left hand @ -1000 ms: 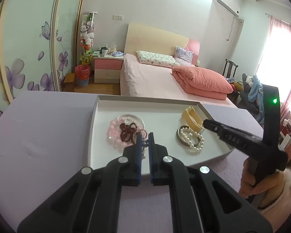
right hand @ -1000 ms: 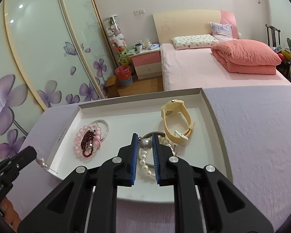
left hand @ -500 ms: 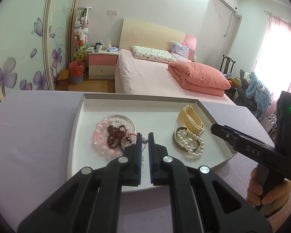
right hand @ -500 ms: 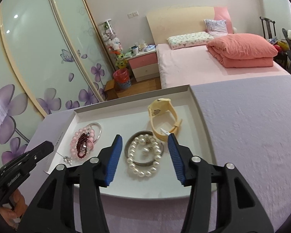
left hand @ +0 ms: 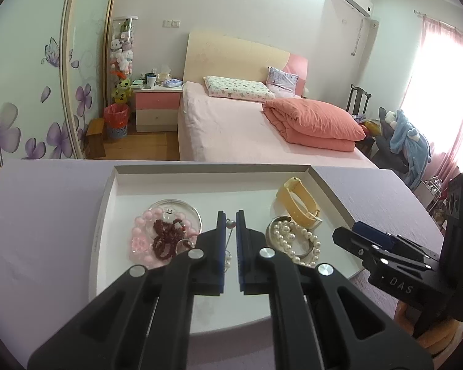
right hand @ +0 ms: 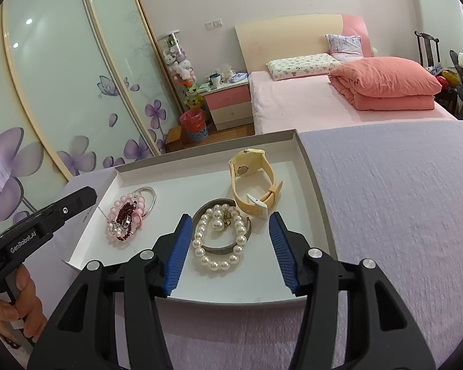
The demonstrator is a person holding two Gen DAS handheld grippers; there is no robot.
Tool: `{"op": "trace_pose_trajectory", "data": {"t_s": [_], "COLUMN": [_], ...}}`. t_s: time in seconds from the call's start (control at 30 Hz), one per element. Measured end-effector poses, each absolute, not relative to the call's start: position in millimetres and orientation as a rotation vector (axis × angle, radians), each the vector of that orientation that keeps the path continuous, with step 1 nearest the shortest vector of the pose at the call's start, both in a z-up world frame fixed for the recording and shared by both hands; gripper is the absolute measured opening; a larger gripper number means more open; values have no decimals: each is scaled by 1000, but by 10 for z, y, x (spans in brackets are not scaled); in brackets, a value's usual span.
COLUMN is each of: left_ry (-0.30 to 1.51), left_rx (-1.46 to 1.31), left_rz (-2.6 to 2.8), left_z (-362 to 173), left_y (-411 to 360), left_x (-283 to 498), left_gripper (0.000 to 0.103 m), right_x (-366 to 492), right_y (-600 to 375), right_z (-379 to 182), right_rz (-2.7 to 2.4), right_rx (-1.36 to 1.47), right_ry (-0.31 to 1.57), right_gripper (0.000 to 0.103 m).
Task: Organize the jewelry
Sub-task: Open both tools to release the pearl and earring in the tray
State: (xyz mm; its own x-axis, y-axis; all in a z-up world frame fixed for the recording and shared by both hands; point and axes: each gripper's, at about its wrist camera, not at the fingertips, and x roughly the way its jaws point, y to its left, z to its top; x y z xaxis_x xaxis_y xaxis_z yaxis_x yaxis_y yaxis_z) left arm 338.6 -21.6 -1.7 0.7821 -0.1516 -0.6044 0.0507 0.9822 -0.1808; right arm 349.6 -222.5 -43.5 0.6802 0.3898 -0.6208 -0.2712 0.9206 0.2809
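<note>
Left gripper (left hand: 230, 220) pinched shut on a thin chain (left hand: 228, 239) with a small silver bead at the tips, held over the tray (left hand: 213, 169) middle, likely to drop it in. Right gripper (right hand: 230, 246) half open, empty, jaws just opened, straddling the pearls (right hand: 220, 240) near the front edge. Tray also holds watch (right hand: 253, 185) toward the back right corner, pink beads (right hand: 125, 219) left.

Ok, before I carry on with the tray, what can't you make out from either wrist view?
- Left gripper, left wrist view: shut on a thin chain; its own fingers hide the chain's lower end.
- Pink bead bracelet, both views: dark red beads lie over it, so how many pieces are in that pile is unclear.
- Yellow watch, right wrist view: dial too small to read.
- White tray: near edge covered by the open right gripper.
</note>
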Motion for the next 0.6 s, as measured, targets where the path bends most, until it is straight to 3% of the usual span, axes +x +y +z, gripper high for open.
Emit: {"op": "trace_pose_trajectory", "data": {"t_s": [0.1,0.2,0.37,0.53,0.6], "left_ry": [672,664,660,662,668], "left_rx": [-162,-195,-237,-277,-290], "left_rz": [-95,-59,-55,-25,0], "left_z": [-53,-77,-51,-24,-29], "left_y": [-203,-128,16,164,235], "left_x": [3409,3367,3301,3164,3066], "left_gripper": [12,60,67,91,96], "right_x": [3496,3469,3431,3313,3269], "right_y": [-2221,-2212,-2201,-2175,-2170], "right_z": [-429,-419,-383,-337,-315], "right_rz": [372,372,373,376,380], "right_rx": [170,163,153,157,162], "right_ry": [730,712,697,688,687], "right_gripper": [62,65,75,89,98]}}
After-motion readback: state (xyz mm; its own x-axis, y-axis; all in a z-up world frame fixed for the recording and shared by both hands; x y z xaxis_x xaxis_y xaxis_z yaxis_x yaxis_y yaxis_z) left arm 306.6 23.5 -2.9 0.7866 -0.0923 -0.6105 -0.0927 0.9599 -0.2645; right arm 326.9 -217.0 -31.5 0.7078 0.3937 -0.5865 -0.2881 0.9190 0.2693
